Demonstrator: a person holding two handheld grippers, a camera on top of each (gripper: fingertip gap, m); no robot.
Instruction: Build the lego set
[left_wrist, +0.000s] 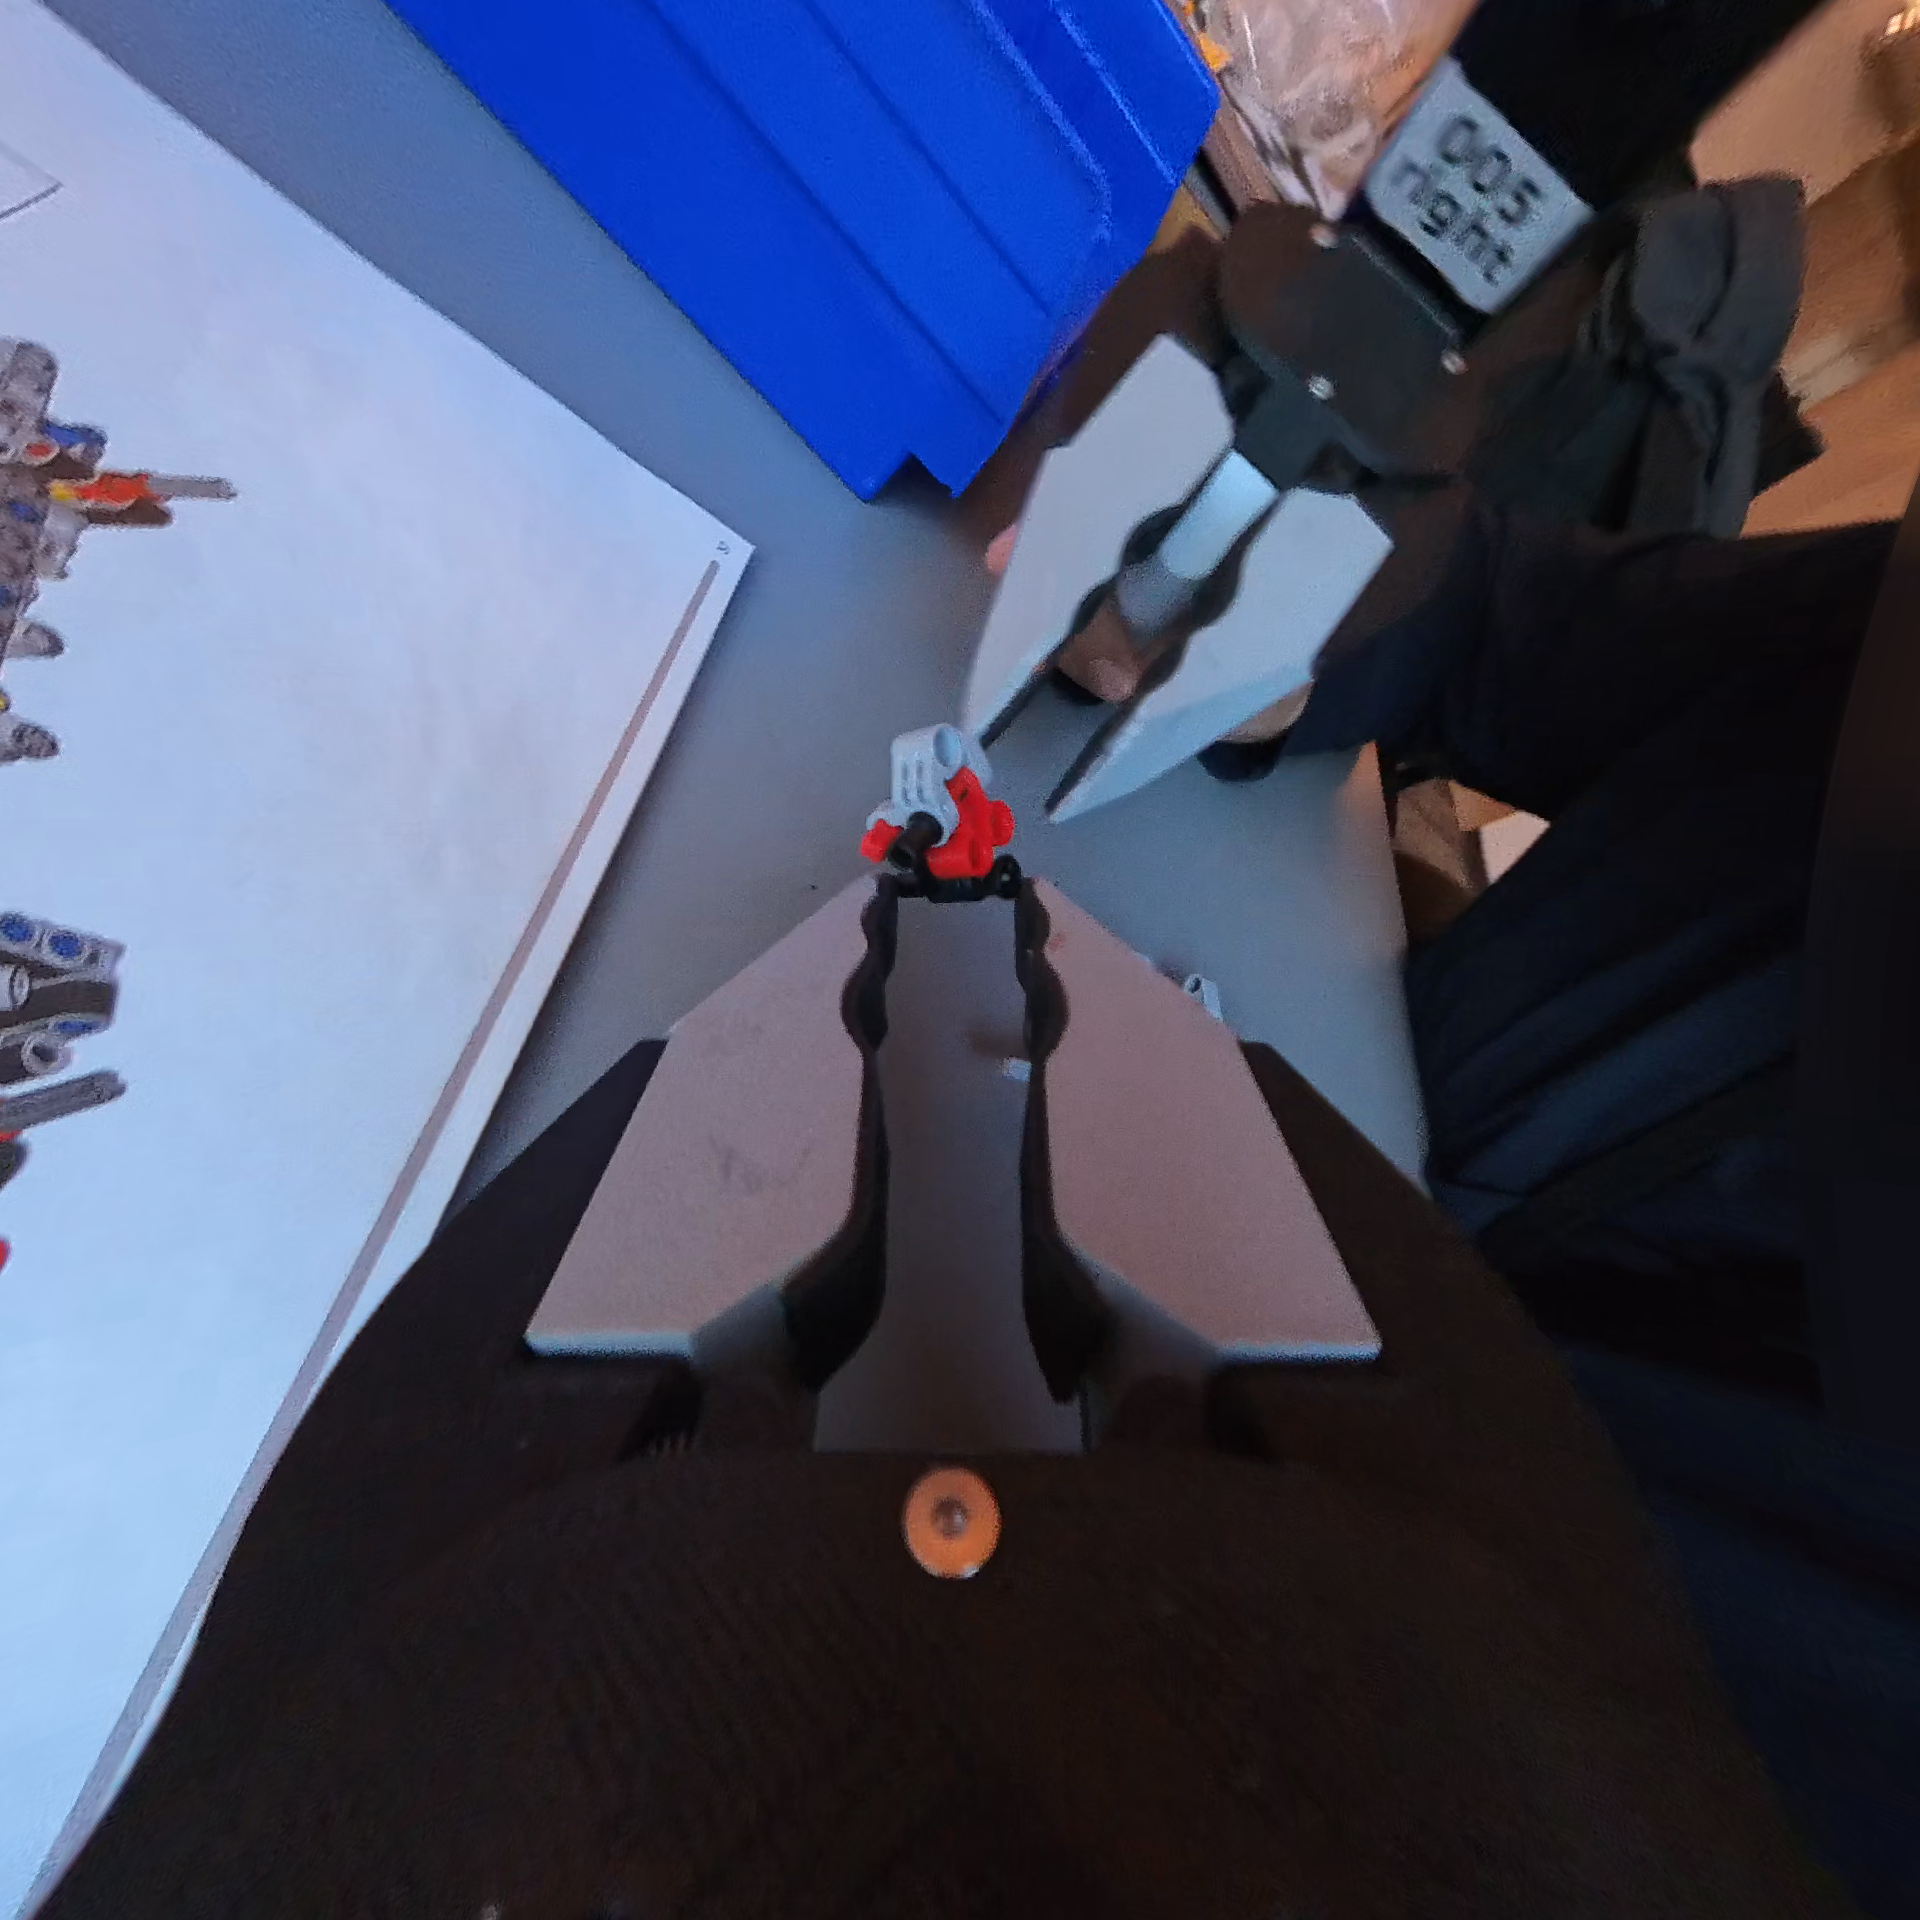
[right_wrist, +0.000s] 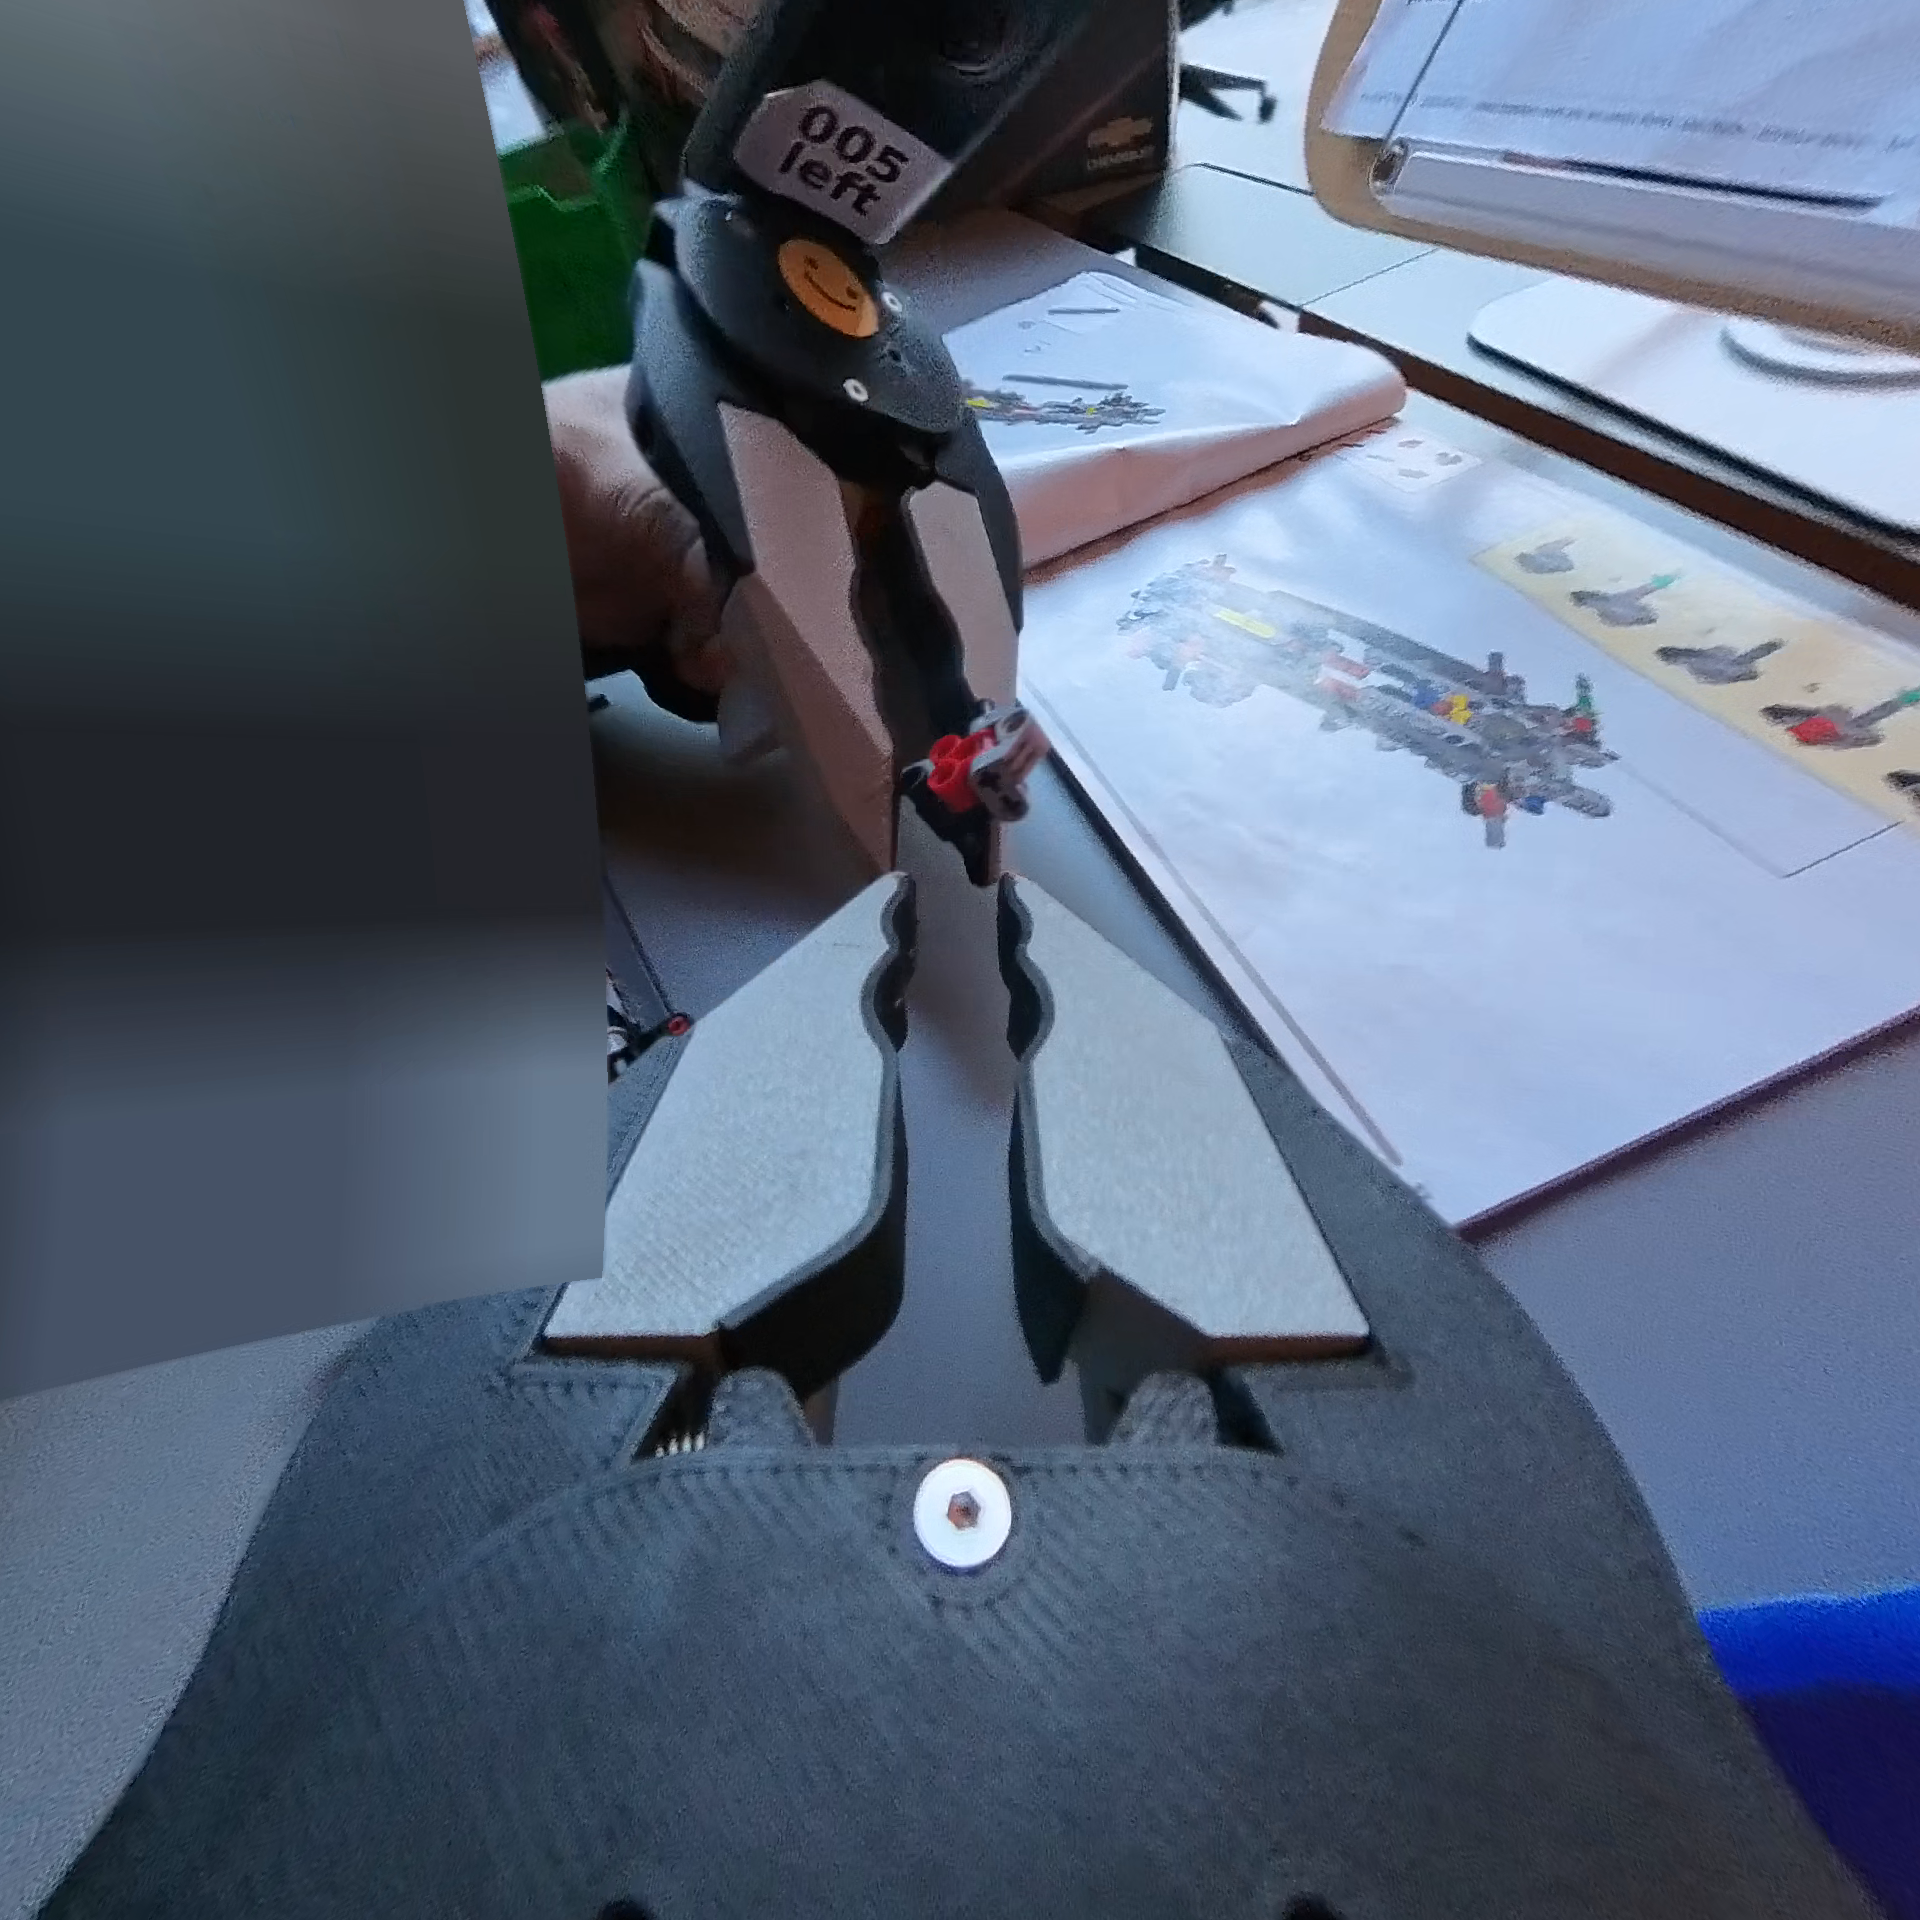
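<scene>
Grey surface (left_wrist: 790, 582) carries a printed build sheet (left_wrist: 312, 727) at frame left. We find the left tongs (left_wrist: 951, 883) pinching a small red-and-grey brick assembly (left_wrist: 940, 805) by its black base; the right tongs (right_wrist: 956, 894), empty, stand slightly parted nearby. Thin purchase: a nudge could twist it free.
</scene>
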